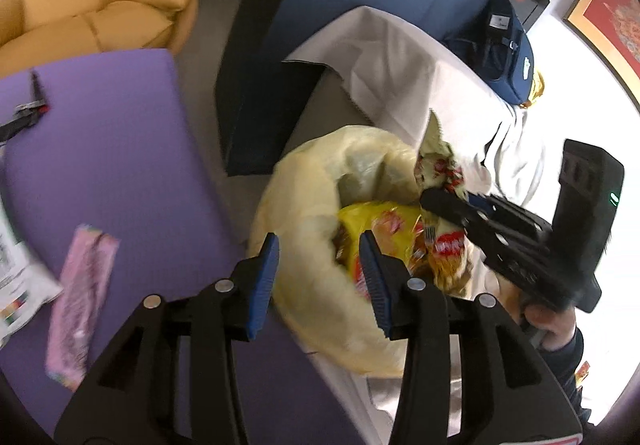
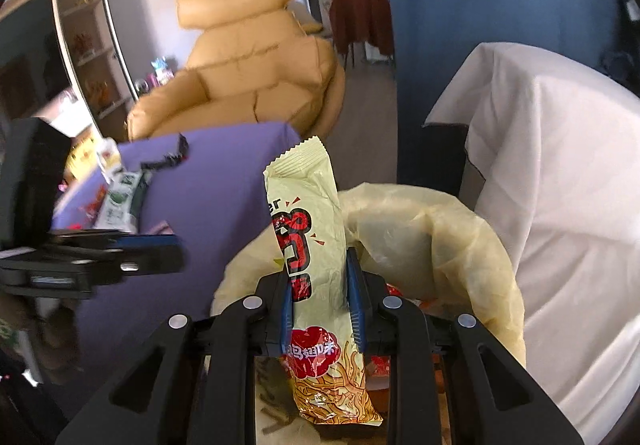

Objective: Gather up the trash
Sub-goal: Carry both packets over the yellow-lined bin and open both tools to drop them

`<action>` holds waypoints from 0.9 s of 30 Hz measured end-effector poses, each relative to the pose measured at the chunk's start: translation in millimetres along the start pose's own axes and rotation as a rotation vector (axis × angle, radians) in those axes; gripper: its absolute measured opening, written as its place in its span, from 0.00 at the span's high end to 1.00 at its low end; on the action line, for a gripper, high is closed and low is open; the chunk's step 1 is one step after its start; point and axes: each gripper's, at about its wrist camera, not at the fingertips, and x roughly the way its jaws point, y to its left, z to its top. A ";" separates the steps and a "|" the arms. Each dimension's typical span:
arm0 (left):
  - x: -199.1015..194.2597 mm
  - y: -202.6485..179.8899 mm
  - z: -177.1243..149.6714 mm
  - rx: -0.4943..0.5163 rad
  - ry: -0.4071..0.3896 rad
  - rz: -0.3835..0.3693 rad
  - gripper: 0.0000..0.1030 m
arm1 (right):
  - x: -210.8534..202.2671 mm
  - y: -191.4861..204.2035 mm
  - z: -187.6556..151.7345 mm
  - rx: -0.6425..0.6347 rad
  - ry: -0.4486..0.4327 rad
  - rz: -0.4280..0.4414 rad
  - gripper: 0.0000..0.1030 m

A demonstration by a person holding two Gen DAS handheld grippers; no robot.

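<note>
Jaws of the right gripper are closed on a cream snack wrapper, which is pinched across its middle between the blue pads. The wrapper's long axis is held along the fingers: its crimped end is pointed forward and up, away from the camera, while its noodle-printed end is hung back below the jaws. Directly beneath and just ahead of those jaws the yellow trash bag is seen, its mouth open and turned upward, so the wrapper is already held over the opening. In the left wrist view the same wrapper is seen at the far rim of the bag, with the right gripper reaching in from the right side. Other packets, among them a yellow packet, are already lodged inside.

The left gripper is held with its jaws parted and nothing between them, just above the near rim of the bag. A pink wrapper is left lying on the purple table, to the left of the left gripper and nearer to it than to the right one. It is judged that release into the bag is the move in hand, and that only a short drop is called for.
</note>
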 end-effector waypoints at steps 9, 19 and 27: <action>-45.0 36.1 -27.3 0.023 -0.050 0.102 0.60 | 36.2 -2.1 -2.2 -0.023 0.110 -0.074 0.78; -84.8 78.6 -46.0 -0.059 -0.113 0.153 0.55 | 57.6 -10.8 -11.8 -0.009 0.230 -0.136 0.78; -102.6 106.8 -57.5 -0.125 -0.144 0.174 0.55 | 61.0 -12.4 -10.7 0.025 0.275 -0.166 0.68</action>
